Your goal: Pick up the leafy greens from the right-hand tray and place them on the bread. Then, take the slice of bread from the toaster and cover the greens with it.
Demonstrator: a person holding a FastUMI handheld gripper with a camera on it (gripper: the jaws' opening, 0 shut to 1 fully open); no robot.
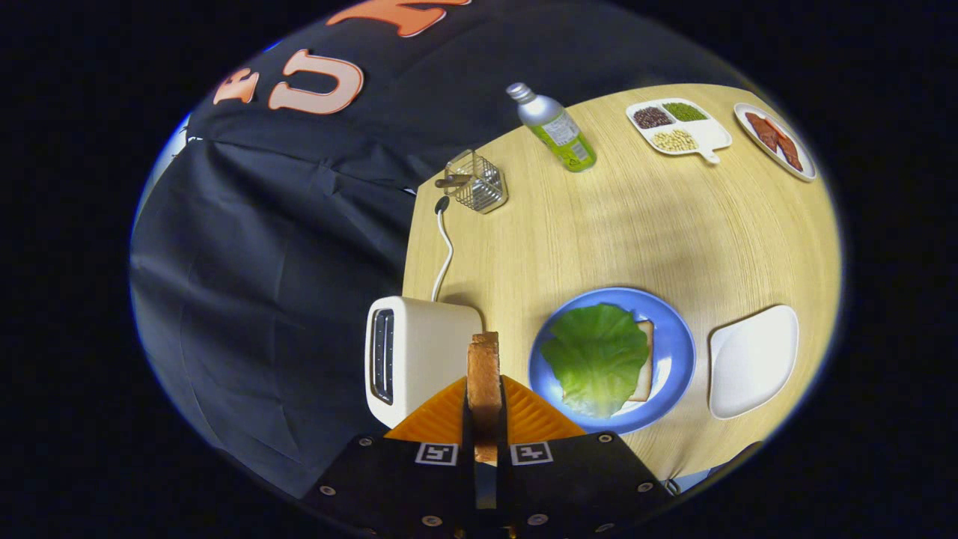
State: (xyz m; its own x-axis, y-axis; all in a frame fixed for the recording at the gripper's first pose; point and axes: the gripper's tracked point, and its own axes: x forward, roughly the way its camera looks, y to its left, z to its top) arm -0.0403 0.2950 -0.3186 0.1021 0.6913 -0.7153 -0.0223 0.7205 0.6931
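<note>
**Bread slice in the tool, greens on the plate**

We have the tool (484,408) pinching a bread slice (484,378) edge-on; both fingers press its flat sides, and the slice stands upright between them. It hangs above the worktop (599,224), just beside the toaster (415,359), clear of the slot. We see that slot on the toaster's top face; whether anything sits in it, we cannot tell. The toaster cable (444,254) runs back toward the wire basket (479,182).

Ahead of the fingers and to the right: the blue plate (673,352), holding a second bread slice (645,359) with the greens (596,358) lying on top. The greens cover most of that slice; only its right edge shows.

Right of the plate, close but apart from it: a white tray (752,361).

Far end of the worktop: a bottle (554,129), a divided dish (677,126) with three fills, and a dish (775,140) with reddish strips.
</note>
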